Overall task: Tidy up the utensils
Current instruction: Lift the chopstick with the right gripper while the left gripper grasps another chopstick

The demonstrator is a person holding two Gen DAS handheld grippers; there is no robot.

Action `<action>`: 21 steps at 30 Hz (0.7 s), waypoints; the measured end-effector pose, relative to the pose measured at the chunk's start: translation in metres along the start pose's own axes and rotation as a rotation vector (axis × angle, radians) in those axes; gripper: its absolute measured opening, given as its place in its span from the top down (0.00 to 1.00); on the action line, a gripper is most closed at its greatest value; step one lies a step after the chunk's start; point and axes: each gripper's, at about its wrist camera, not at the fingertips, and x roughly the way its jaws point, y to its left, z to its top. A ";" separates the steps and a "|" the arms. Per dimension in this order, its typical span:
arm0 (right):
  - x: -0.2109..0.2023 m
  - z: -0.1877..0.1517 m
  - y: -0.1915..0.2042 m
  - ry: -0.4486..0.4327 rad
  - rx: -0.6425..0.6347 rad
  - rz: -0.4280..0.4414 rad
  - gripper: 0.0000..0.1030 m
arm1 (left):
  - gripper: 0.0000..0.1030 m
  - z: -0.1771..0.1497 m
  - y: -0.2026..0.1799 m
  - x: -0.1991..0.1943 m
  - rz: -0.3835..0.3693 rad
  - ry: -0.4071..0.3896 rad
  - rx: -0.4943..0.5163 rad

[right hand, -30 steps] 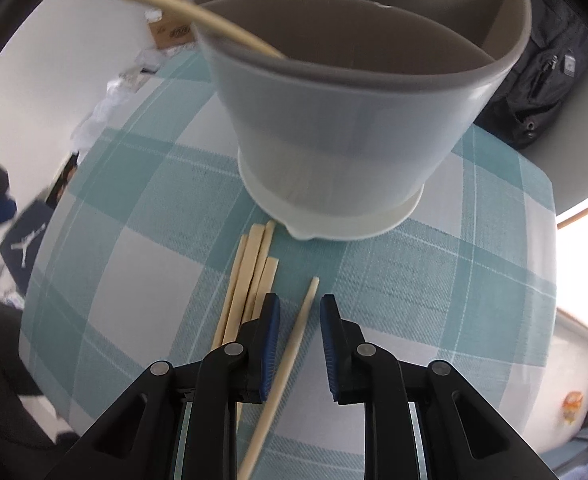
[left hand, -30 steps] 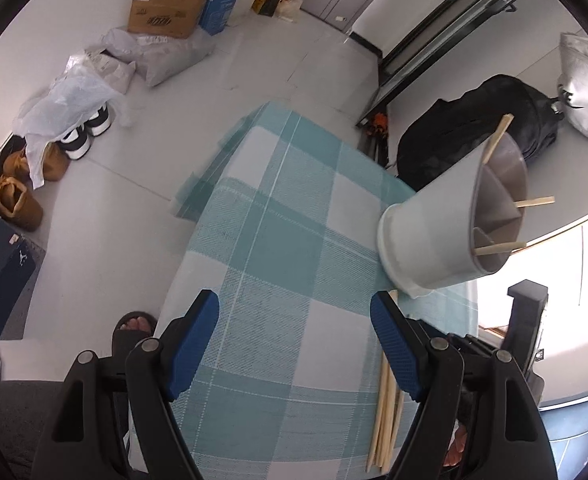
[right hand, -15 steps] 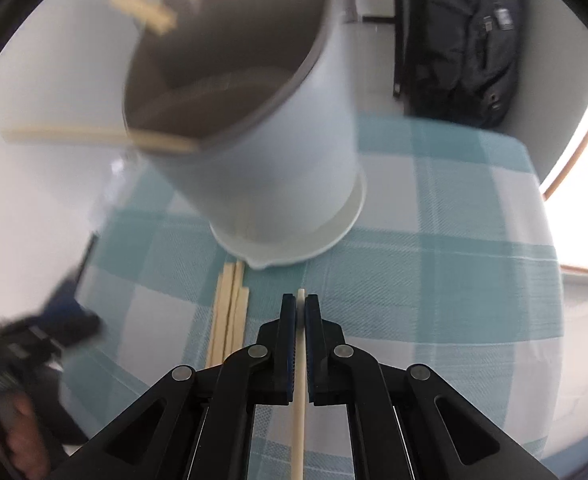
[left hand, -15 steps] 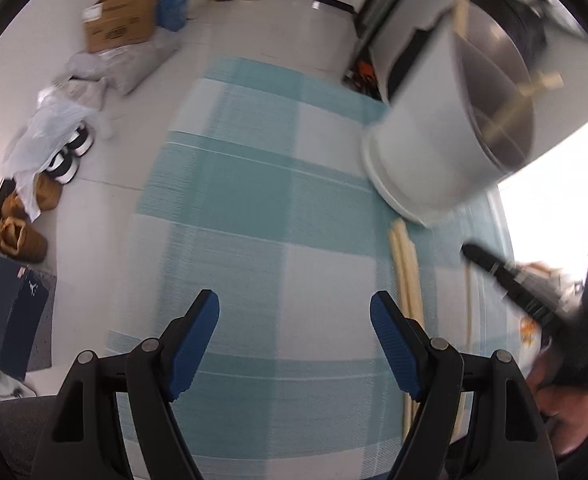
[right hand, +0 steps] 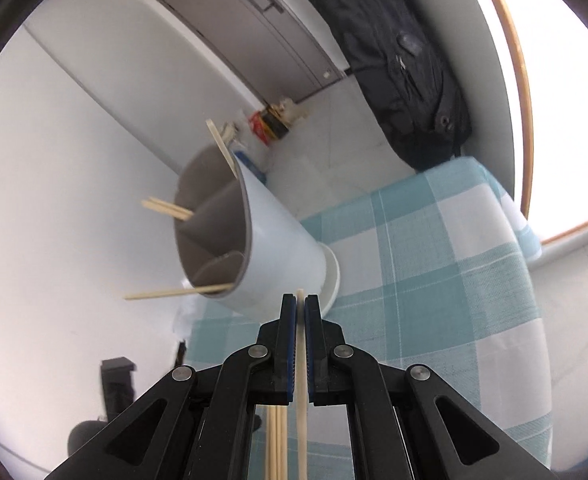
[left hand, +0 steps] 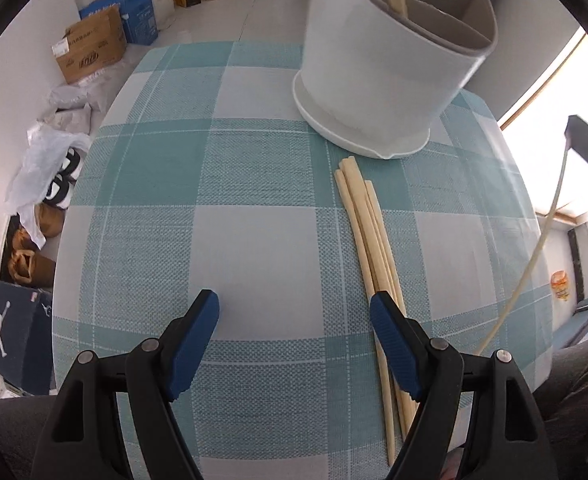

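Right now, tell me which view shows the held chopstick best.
The right wrist view: the chopstick runs straight up between the shut pads of the right gripper, so the grip is plain. The left wrist view shows it only as a thin curved line at the right edge, with the holder blurred.

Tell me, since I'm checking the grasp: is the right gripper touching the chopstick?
Touching. The right wrist view shows the right gripper shut on the chopstick, both pads pressed against it.

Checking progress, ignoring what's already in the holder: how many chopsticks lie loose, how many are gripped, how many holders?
Pale wooden chopsticks loose on checked cloth: 4 (overlapping)
Chopstick in right tool: 1
White round utensil holder: 1
Total: 6
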 end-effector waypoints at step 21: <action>-0.026 -0.001 -0.005 -0.045 -0.007 0.028 0.97 | 0.22 0.013 -0.015 0.014 0.127 0.041 0.059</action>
